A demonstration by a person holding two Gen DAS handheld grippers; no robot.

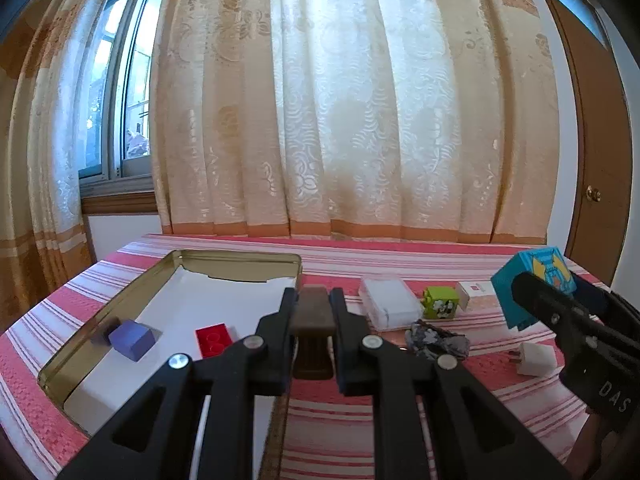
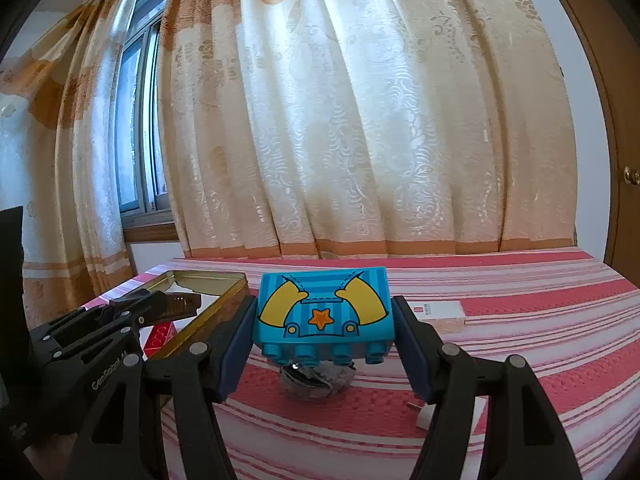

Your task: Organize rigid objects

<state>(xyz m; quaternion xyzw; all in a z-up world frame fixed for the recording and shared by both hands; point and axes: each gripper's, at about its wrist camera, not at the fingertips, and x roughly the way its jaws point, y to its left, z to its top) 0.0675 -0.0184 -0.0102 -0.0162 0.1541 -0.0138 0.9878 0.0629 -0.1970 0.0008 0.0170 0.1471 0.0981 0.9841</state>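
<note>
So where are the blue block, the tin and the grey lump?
blue block [image 2: 324, 312], right wrist view, on its printed face.
tin [image 1: 240, 258], left wrist view, on its far rim.
grey lump [image 1: 436, 342], left wrist view, on its crumpled middle.

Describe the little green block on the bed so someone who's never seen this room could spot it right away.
Start at the striped pink bedspread under the curtain, then look right of the gold tin tray. Past the white box sits the green block, with a pink-and-white box on its other side. It is the only lime-green piece, cube-like, with a black-and-white print on its face.
</note>
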